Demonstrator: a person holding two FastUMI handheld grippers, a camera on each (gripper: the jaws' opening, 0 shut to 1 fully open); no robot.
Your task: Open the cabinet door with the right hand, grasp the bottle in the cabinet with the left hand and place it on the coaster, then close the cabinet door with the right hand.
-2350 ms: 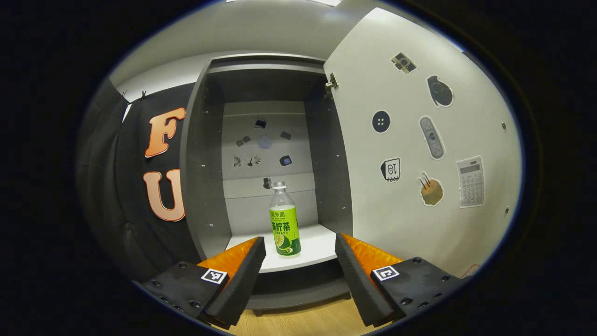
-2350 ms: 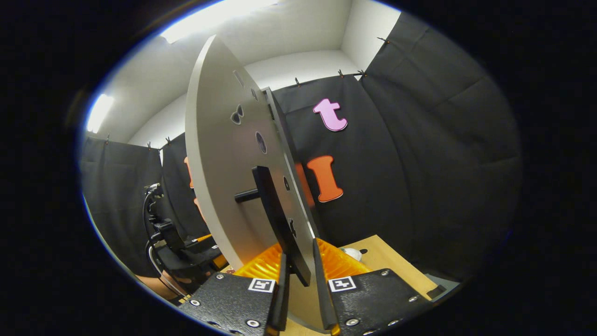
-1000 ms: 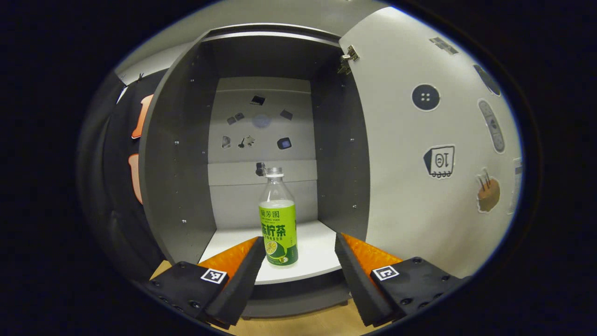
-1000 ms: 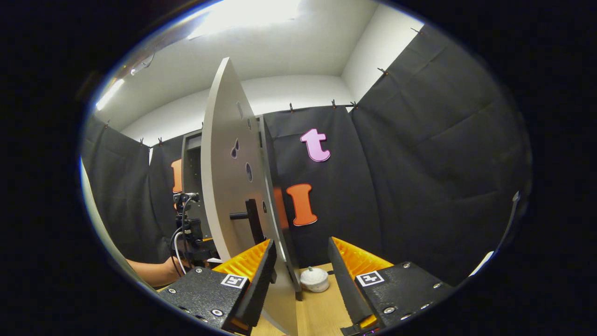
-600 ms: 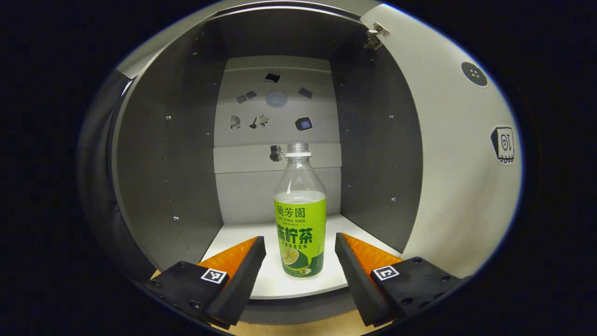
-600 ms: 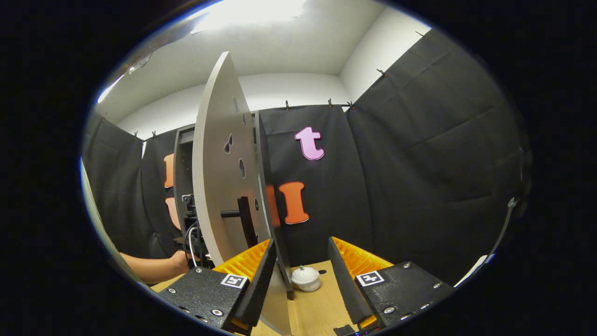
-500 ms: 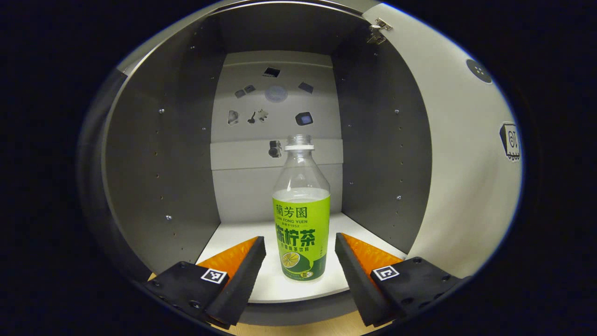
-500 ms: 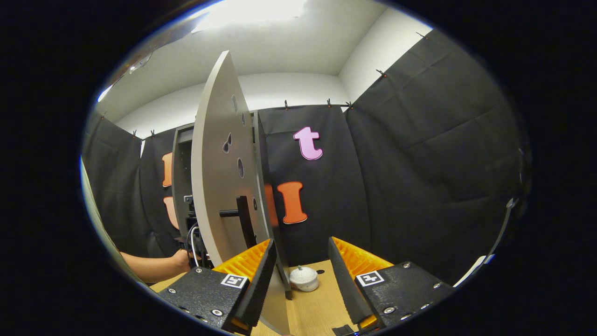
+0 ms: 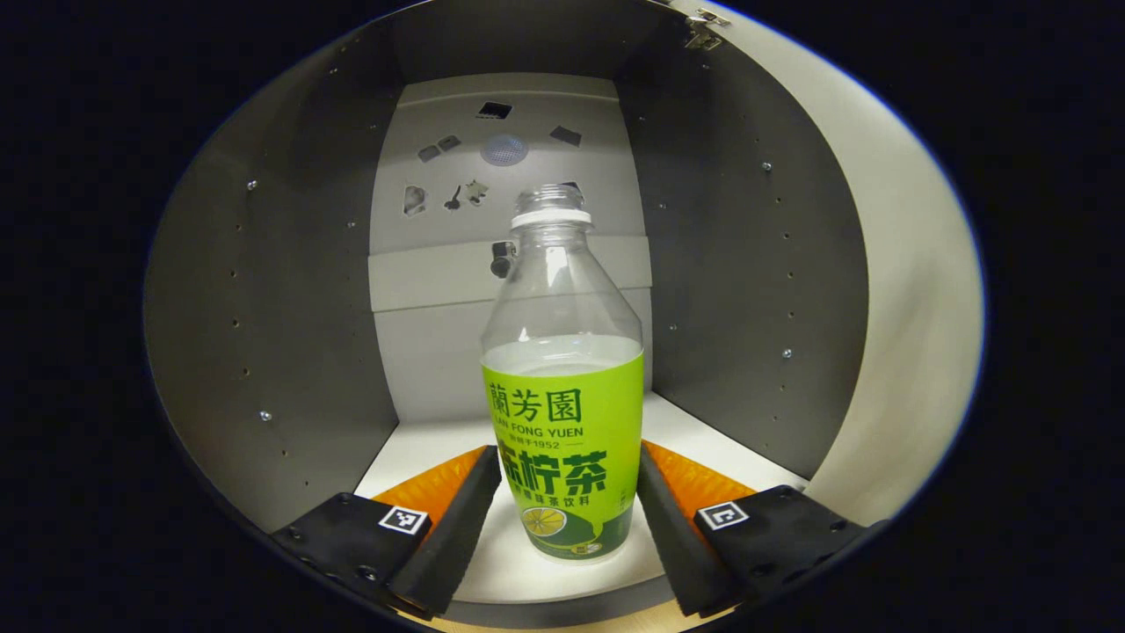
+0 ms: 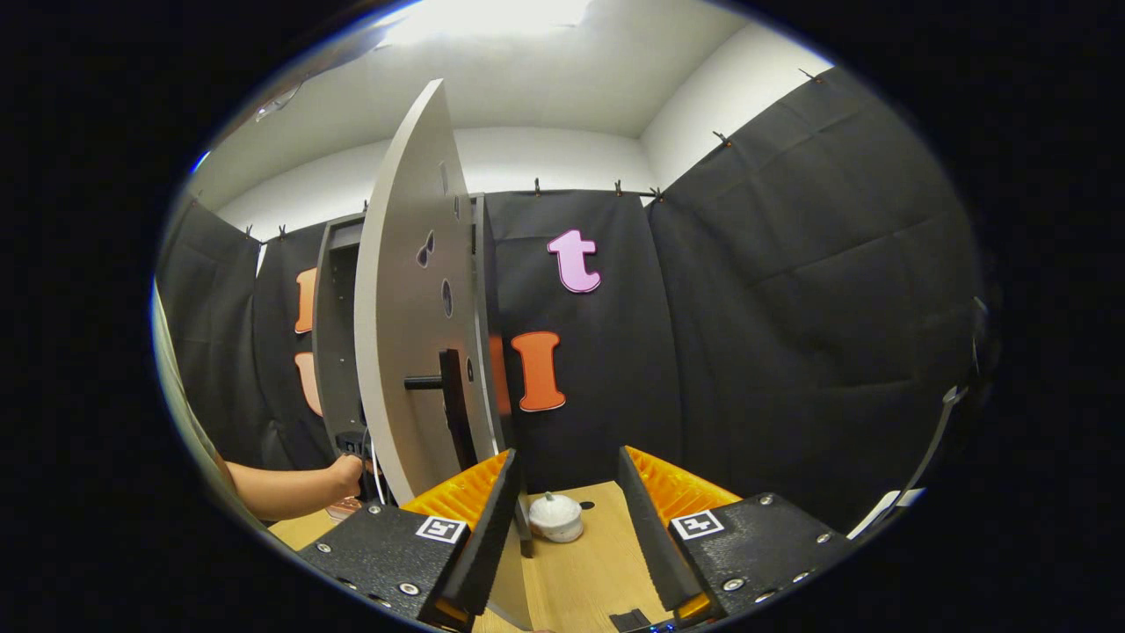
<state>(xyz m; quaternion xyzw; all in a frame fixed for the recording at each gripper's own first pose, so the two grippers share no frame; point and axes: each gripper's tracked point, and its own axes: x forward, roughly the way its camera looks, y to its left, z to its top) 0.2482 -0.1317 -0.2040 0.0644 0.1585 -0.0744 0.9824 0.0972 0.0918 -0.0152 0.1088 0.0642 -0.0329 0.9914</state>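
A clear bottle (image 9: 562, 440) with a green label and no cap stands upright on the white floor of the grey cabinet (image 9: 290, 308). My left gripper (image 9: 567, 457) is open and reaches into the cabinet, with the bottle's lower half filling the gap between its orange fingers (image 9: 457, 479). The cabinet door (image 9: 896, 308) is swung wide to the right. In the right gripper view the door (image 10: 400, 308) stands edge-on with its black handle (image 10: 453, 400) facing left. My right gripper (image 10: 564, 466) is open, pulled back from the handle, its left finger beside the door's lower edge.
A small white lidded pot (image 10: 549, 517) sits on the wooden table (image 10: 598, 563) just beyond the right gripper. A person's hand (image 10: 338, 476) reaches into the cabinet opening left of the door. Stickers dot the cabinet's back wall (image 9: 492, 167).
My left gripper has moved forward into the cabinet until the bottle stands between its fingers. My right gripper let go of the door handle, opened and drew back a little.
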